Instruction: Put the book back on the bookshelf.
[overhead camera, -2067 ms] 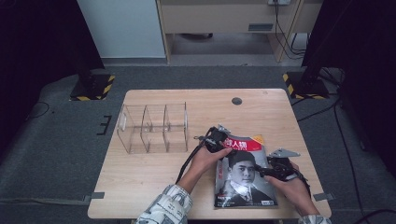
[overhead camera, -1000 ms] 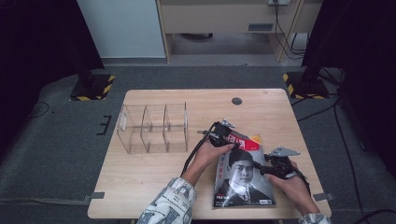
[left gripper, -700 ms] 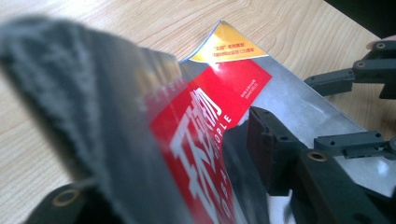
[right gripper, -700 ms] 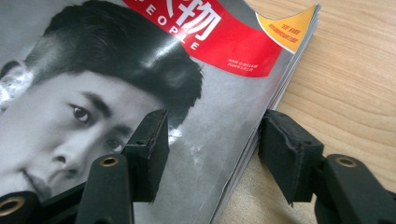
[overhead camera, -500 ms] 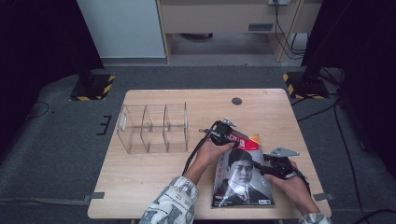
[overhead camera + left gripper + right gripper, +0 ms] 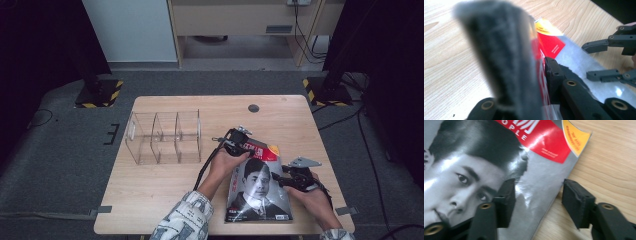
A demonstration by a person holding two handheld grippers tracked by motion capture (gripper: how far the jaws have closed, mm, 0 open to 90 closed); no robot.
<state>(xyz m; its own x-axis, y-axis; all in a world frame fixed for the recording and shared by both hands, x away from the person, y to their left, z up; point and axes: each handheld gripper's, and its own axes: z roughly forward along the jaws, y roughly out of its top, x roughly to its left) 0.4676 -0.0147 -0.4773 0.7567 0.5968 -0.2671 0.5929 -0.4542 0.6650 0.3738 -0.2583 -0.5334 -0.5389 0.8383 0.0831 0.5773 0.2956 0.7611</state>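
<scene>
Progress is early: left gripper [image 6: 243, 143] has just clamped the magazine's [image 6: 260, 192] top edge, right gripper [image 6: 289, 178] straddles its right edge unclosed, acrylic organizer [image 6: 165, 136] empty.

Patterned sleeve [image 6: 182, 220], black left gripper [image 6: 243, 145] with black cable, brass-ringed screws, fuzzy-padded jaws

A clear acrylic organiser [image 6: 165, 136] with three compartments stood on the left half of the wooden table [image 6: 150, 190]. A small dark round disc [image 6: 253, 108] sat near the table's far edge (right of centre). Two yellow-and-black striped stand bases [image 6: 99, 93] flanked the far corners on grey carpet.
</scene>
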